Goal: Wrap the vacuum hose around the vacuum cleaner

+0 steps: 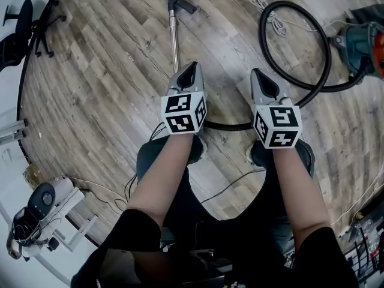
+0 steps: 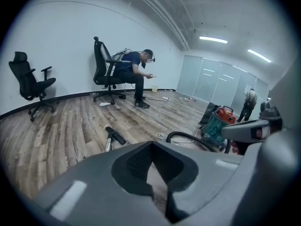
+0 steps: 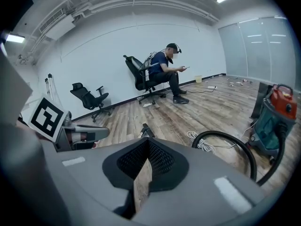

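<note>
The vacuum cleaner [image 1: 363, 44], teal with a red top, stands on the wood floor at the far right. Its black hose [image 1: 324, 47] loops across the floor and runs under my grippers to the metal wand [image 1: 175, 35], which ends in a black floor nozzle [image 1: 178, 0]. My left gripper [image 1: 191, 68] and right gripper [image 1: 258, 74] hover side by side above the hose, both shut and holding nothing. The left gripper view shows the vacuum cleaner [image 2: 218, 124], hose [image 2: 186, 136] and nozzle [image 2: 114, 135]. The right gripper view shows the vacuum cleaner [image 3: 275, 114] and hose [image 3: 235, 142].
A coiled white cord [image 1: 270, 14] lies inside the hose loop. A person [image 3: 167, 67] sits on an office chair by the far wall, and another chair [image 3: 89, 98] stands to the left. Gear on a stand [image 1: 36, 212] sits at lower left. Thin cables [image 1: 228, 188] trail by my feet.
</note>
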Motion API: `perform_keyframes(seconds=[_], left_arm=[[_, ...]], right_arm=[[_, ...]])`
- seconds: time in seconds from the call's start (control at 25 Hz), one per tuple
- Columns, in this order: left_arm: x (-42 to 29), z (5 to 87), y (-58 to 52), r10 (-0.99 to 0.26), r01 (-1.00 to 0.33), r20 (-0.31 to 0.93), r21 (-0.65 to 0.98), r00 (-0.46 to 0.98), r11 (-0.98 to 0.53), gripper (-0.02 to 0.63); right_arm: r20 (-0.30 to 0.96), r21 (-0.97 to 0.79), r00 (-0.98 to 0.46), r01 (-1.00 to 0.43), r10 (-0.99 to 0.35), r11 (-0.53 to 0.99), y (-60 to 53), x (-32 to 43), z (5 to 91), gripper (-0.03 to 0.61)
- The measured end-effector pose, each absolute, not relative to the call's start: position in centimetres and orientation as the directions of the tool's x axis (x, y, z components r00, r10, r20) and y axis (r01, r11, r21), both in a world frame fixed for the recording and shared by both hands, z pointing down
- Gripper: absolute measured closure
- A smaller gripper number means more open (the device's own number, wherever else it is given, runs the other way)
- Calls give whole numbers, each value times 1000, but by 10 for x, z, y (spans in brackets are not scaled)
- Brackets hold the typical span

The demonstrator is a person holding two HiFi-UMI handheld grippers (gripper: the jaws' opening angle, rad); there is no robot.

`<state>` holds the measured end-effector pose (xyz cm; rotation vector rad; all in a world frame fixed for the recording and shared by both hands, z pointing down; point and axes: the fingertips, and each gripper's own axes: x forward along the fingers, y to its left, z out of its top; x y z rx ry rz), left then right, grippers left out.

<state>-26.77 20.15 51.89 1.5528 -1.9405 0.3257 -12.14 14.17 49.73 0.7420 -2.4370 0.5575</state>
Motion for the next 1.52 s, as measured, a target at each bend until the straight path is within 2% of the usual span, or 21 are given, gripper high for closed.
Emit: perform_keyframes(seconds=[0.28, 0.56, 0.76, 0.92, 1.2, 1.52], left_arm=[[-333, 669, 195, -755, -911, 612, 131, -237, 392, 586], [-381, 781, 208, -652, -858, 693, 96, -306, 504, 504], [-422, 831, 221, -585, -857, 744, 32, -324, 515, 449], [-446, 874, 229, -532, -869, 793, 7, -297, 495, 416], [-490, 917, 228, -493, -869, 828, 15, -267, 495, 411], [-492, 971, 216, -433, -913, 885, 23, -171, 407, 411]], right_arm=[[600, -183, -727, -531, -334, 827, 129, -169, 627, 552], [675, -186, -682, -525, -280, 830, 118, -213, 715, 552], [679, -176, -665, -557, -310, 811, 109, -251, 740, 552], [700, -189, -644, -584, -309, 789, 116, -287, 768, 552], [732, -208, -613, -616, -297, 760, 146, -331, 819, 552], [758, -187, -594, -593, -269, 783, 151, -322, 849, 552]])
